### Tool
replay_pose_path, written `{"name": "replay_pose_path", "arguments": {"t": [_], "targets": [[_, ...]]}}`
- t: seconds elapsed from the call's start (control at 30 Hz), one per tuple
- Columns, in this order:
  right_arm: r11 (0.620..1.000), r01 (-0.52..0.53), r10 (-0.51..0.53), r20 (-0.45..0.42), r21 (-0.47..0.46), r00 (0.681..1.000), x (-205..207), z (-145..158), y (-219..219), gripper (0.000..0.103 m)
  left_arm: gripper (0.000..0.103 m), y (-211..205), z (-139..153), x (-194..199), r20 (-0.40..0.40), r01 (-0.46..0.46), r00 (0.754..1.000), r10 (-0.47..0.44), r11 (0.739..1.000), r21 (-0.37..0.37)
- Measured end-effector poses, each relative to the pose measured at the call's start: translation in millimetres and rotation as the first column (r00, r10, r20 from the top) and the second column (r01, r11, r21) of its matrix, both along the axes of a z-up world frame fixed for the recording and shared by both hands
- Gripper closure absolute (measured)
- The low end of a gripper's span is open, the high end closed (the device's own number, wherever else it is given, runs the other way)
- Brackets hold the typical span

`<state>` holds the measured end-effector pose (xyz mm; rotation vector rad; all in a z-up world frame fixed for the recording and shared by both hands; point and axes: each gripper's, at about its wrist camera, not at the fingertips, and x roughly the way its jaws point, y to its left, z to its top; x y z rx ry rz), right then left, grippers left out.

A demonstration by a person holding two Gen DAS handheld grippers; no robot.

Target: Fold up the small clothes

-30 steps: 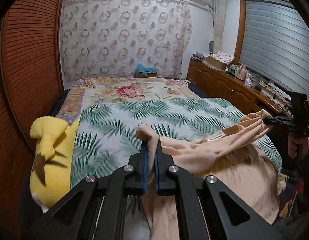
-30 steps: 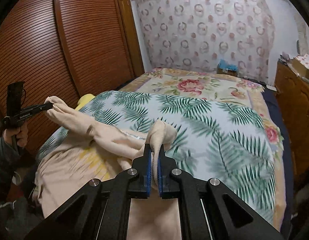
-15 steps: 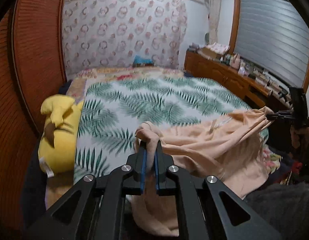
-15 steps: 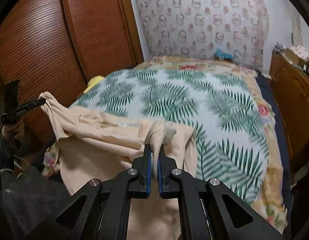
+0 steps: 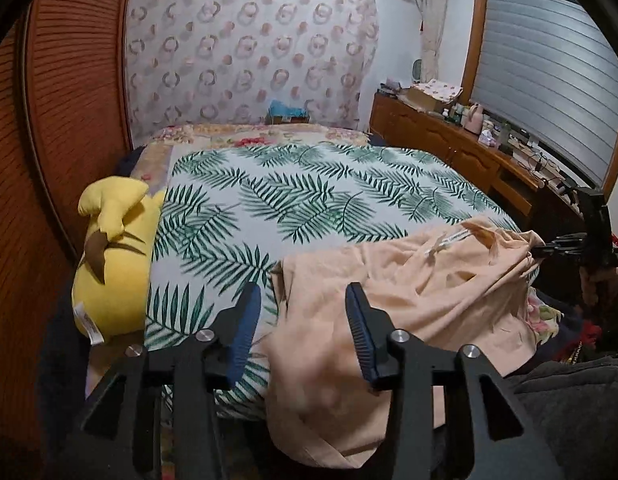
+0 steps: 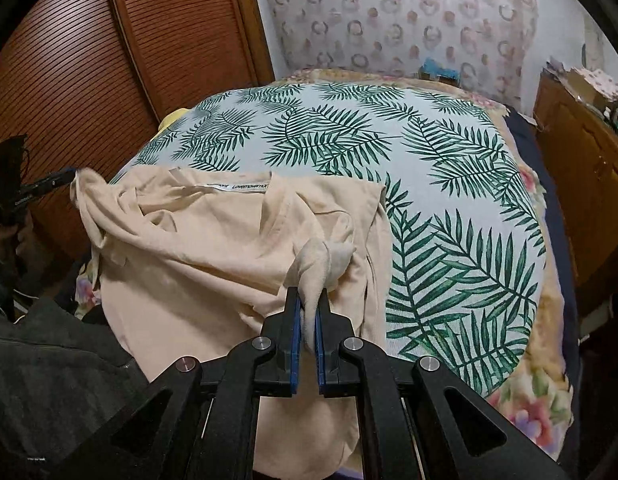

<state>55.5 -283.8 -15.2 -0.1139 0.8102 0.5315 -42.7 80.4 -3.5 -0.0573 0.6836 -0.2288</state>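
Left gripper (image 5: 303, 322) opening, jaws off the shirt (image 5: 409, 292), which lies rumpled at the bed (image 5: 309, 184) edge, unfolded. Right-wrist view: right gripper (image 6: 306, 312) pinching a shirt corner. Laid out only; folds prob. all left.

The left gripper (image 5: 303, 328) has let go — its jaws are opening — and the peach garment (image 5: 409, 280) now lies at the bed's near edge.
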Motion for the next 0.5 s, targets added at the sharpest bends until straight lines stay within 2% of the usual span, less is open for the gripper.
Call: {"name": "replay_pose_path", "arguments": {"t": [0.03, 0.1, 0.17, 0.2, 0.27, 0.33, 0.43, 0.5], "targets": [[1.000, 0.000, 0.000, 0.004, 0.001, 1.000, 0.8, 1.2, 0.2, 0.098, 0.052, -0.9, 1.4, 2.0, 0.000, 0.003, 1.000, -0.003, 1.000, 0.007], [1.000, -0.001, 0.001, 0.010, -0.001, 1.000, 0.3, 3.1, 0.2, 0.095, 0.030, -1.4, 2.3, 6.1, 0.004, 0.002, 1.000, -0.002, 1.000, 0.014], [1.000, 0.010, -0.009, 0.021, -0.007, 1.000, -0.5, 5.4, -0.1, 0.094, 0.024, -2.1, 1.6, 10.1, 0.005, 0.009, 1.000, -0.009, 1.000, 0.005], [1.000, 0.016, -0.016, 0.024, -0.008, 1.000, -1.1, 5.1, -1.7, 0.093, 0.024, -2.7, -0.3, 14.0, -0.003, 0.011, 1.000, -0.011, 1.000, -0.001], [0.999, 0.041, -0.041, 0.040, -0.018, 0.998, -2.0, 8.0, -4.9, 0.079, 0.024, -3.5, -2.8, 20.0, -0.011, 0.007, 1.000, -0.007, 1.000, 0.001], [0.999, 0.049, -0.048, 0.062, -0.015, 0.997, -4.2, 13.7, -8.8, 0.072, 0.024, -3.6, -6.9, 28.2, -0.019, 0.000, 1.000, 0.000, 1.000, 0.006], [0.998, 0.065, -0.062, 0.096, -0.025, 0.993, -2.7, 20.0, -10.9, 0.055, 0.024, -3.0, -14.4, 43.5, -0.036, -0.002, 0.999, 0.002, 1.000, 0.007], [0.997, 0.080, -0.078, 0.113, -0.011, 0.991, 2.6, 23.4, -11.9, 0.053, 0.024, -3.0, -19.9, 55.0, -0.047, -0.005, 0.999, 0.005, 1.000, 0.008]]}}
